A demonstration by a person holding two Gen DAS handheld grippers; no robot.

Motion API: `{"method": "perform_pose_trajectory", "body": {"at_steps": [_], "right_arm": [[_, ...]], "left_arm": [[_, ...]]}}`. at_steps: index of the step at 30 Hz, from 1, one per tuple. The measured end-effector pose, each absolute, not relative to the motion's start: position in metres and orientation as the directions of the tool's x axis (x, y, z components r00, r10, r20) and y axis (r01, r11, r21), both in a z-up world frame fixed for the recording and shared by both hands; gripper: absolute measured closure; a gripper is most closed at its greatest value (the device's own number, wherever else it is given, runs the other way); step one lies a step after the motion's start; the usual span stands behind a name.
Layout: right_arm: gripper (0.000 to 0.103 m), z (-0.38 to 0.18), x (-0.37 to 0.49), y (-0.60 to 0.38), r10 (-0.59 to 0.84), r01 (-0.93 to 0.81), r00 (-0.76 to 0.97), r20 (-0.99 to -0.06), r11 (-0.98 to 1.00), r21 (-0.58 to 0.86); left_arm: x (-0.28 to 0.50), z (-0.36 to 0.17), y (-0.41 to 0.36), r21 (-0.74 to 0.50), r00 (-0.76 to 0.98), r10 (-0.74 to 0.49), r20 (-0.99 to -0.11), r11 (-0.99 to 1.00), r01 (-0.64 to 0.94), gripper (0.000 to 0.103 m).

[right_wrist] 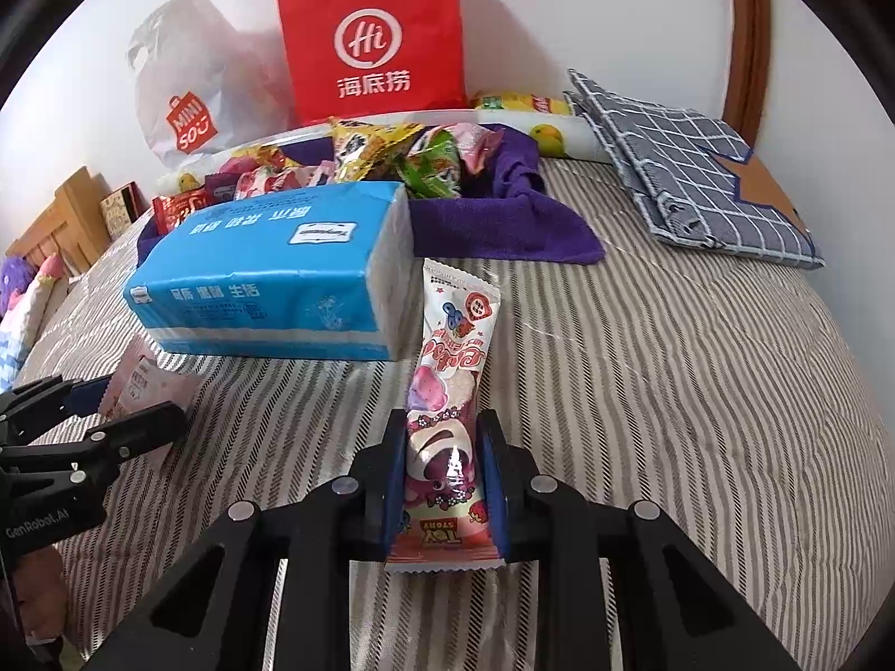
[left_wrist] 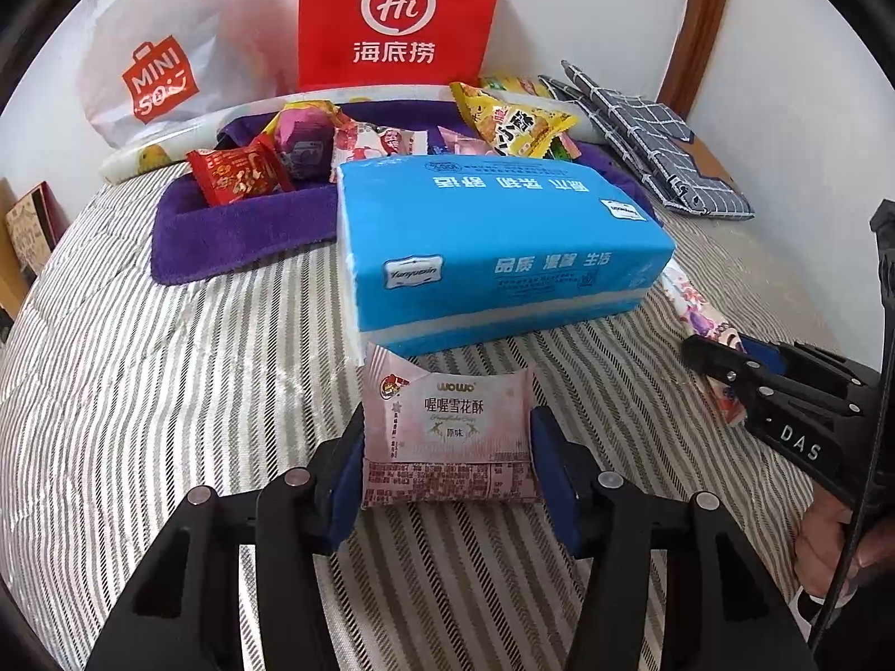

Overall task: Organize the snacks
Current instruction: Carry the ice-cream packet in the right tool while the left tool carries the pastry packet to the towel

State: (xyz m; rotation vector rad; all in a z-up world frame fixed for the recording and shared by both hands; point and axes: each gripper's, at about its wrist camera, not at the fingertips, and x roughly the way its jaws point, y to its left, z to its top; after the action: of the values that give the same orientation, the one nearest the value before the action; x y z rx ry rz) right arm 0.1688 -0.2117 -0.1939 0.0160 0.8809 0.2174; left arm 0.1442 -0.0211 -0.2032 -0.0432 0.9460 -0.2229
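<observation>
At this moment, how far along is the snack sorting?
Mostly done: the purple cloth tray already holds a pile of snacks. In hand: the left gripper is shut on the pink snowflake-crisp packet, and the right gripper is shut on the long Toy Story snack bar. Left: carrying both past the blue tissue pack into the tray.

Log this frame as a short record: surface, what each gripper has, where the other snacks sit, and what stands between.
surface: striped bedspread
left gripper: fingers flank the pink WOWO snack packet, touching its sides
right gripper: fingers flank the long pink Toy Story snack bar, touching its sides
other snacks: piled in the purple fabric tray
between: blue tissue pack
behind: red Haidilao bag, Miniso bag
</observation>
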Motion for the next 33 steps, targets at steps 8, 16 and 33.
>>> {"method": "perform_pose_trajectory", "body": {"at_steps": [8,16,33], "right_arm": [[0.08,-0.174,0.148,-0.218,0.193,-0.141,0.646,-0.738,0.981,0.133],[0.08,-0.147,0.131,-0.203,0.229,-0.177,0.685,-0.692,0.973,0.147],[0.08,-0.119,0.127,-0.183,0.258,-0.217,0.72,-0.644,0.966,0.144]], "left_arm": [[0.137,-0.197,-0.01,-0.182,0.549,-0.243,-0.8,0.97,0.164,0.049],[0.132,-0.178,-0.006,-0.207,0.561,-0.272,-0.782,0.962,0.179,0.049],[0.135,-0.148,0.001,-0.219,0.586,-0.291,-0.756,0.957,0.193,0.049]]}}
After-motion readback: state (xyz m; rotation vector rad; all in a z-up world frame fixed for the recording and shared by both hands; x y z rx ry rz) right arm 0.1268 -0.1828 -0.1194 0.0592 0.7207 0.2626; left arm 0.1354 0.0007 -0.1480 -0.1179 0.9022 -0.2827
